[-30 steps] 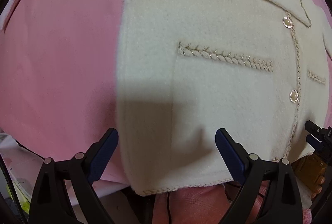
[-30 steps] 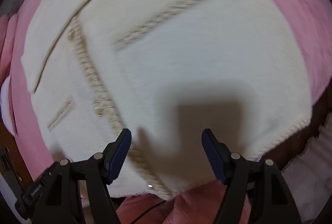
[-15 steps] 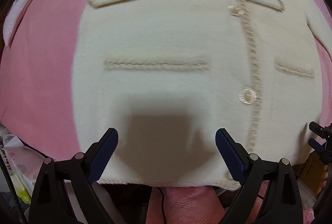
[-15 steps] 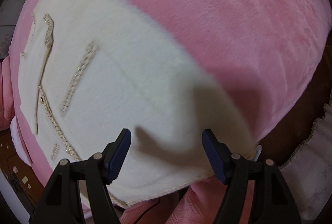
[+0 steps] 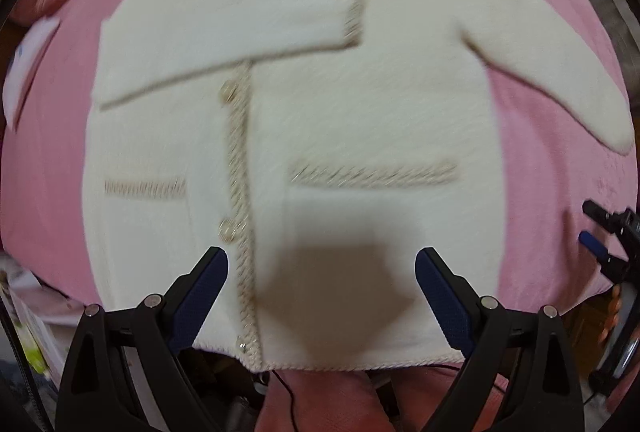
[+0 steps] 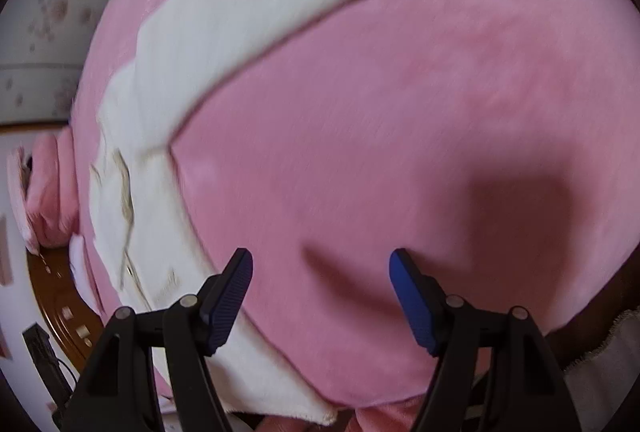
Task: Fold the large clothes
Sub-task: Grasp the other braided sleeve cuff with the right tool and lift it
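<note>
The left gripper (image 5: pixel 320 284), black-armed with dark blue ribbed pads, is held above the garment with its jaws spread wide and nothing between them. The right gripper (image 6: pixel 320 284), of the same build, is likewise held open and empty, over bare bedding; its tips are also seen at the right edge of the left wrist view (image 5: pixel 600 236).

The cream fleecy button-front jacket with braided gold trim (image 5: pixel 360 136) is laid front-up on the pink plush blanket (image 5: pixel 52 172). One sleeve (image 5: pixel 240 28) is folded across the chest, its trimmed cuff reaching the middle of the front. The other sleeve (image 5: pixel 560 72) is stretched outward over the blanket. Two round buttons are seen along the braided placket, and a trimmed pocket line on each side. The hem lies nearest the left gripper. Both views are blurred.
</note>
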`<control>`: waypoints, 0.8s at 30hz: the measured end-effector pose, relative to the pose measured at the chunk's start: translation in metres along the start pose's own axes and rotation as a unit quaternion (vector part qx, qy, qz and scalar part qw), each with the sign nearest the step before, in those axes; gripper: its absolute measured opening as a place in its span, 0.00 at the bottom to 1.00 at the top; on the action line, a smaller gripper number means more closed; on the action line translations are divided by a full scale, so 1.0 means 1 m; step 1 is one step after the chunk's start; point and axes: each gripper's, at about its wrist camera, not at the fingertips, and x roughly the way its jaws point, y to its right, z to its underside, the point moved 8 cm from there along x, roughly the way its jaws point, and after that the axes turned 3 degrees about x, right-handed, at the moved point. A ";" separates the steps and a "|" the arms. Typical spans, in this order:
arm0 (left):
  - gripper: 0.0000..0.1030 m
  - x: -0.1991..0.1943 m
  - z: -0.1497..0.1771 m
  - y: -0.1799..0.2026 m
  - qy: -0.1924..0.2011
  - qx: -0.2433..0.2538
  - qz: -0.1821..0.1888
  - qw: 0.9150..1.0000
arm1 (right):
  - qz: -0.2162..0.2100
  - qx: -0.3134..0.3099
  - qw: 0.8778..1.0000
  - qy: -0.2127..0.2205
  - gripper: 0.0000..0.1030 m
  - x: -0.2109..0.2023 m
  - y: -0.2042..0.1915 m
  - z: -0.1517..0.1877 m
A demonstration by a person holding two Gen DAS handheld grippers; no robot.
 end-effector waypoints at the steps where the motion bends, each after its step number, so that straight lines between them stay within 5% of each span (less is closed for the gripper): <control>1: 0.91 -0.007 -0.009 0.017 0.004 0.013 -0.003 1.000 | -0.008 0.008 1.000 0.010 0.69 -0.001 0.004 -0.004; 10: 0.91 0.015 -0.055 -0.016 -0.006 0.012 -0.002 1.000 | -0.080 0.147 0.977 0.133 0.69 -0.031 0.061 -0.108; 15: 0.91 0.030 -0.079 -0.014 -0.021 -0.017 0.014 1.000 | -0.141 0.200 0.953 0.181 0.69 -0.028 0.070 -0.139; 21: 0.91 0.042 -0.091 -0.008 -0.033 -0.031 0.019 0.999 | -0.173 0.213 0.939 0.208 0.67 -0.033 0.074 -0.162; 23: 0.91 0.044 -0.088 -0.013 -0.035 -0.026 0.014 0.999 | -0.167 0.214 0.938 0.214 0.53 -0.039 0.078 -0.168; 24: 0.91 0.044 -0.086 -0.012 -0.036 -0.022 0.011 0.999 | -0.158 0.213 0.940 0.214 0.35 -0.042 0.081 -0.170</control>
